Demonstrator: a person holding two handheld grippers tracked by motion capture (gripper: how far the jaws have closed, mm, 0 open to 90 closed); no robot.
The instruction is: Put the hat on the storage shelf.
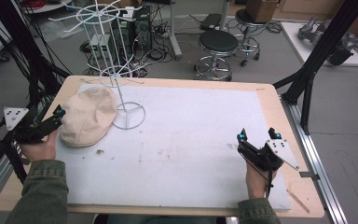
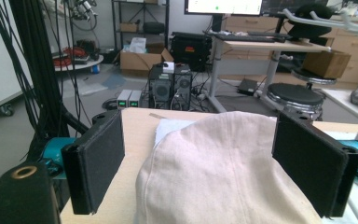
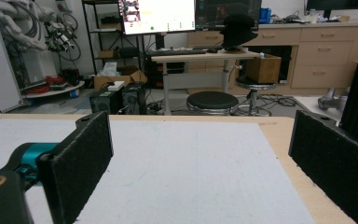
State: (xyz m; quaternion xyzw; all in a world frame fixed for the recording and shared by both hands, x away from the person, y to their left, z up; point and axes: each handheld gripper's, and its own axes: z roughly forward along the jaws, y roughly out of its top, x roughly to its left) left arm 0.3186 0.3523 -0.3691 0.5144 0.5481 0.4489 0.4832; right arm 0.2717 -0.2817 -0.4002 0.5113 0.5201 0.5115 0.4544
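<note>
A cream cloth cap [image 1: 87, 116] lies on the white mat [image 1: 182, 140] at the table's left, beside the round base of a white wire rack [image 1: 116, 70]. My left gripper [image 1: 58, 119] is at the cap's left edge. In the left gripper view it [image 2: 209, 163] stands open, its black pads [image 2: 100, 163] on either side of the cap [image 2: 223, 172], apart from the cloth. My right gripper [image 1: 257, 134] rests near the mat's right edge. In the right gripper view it [image 3: 205, 158] is open, with just bare mat [image 3: 191, 172] between its jaws.
The rack's thin arms [image 1: 93, 14] spread out above the table's back left. Black frame legs [image 1: 317, 51] stand at the right corner, and cables [image 1: 23, 56] hang at the left. Beyond the far edge are stools [image 1: 218, 44] and computer boxes [image 1: 142, 25].
</note>
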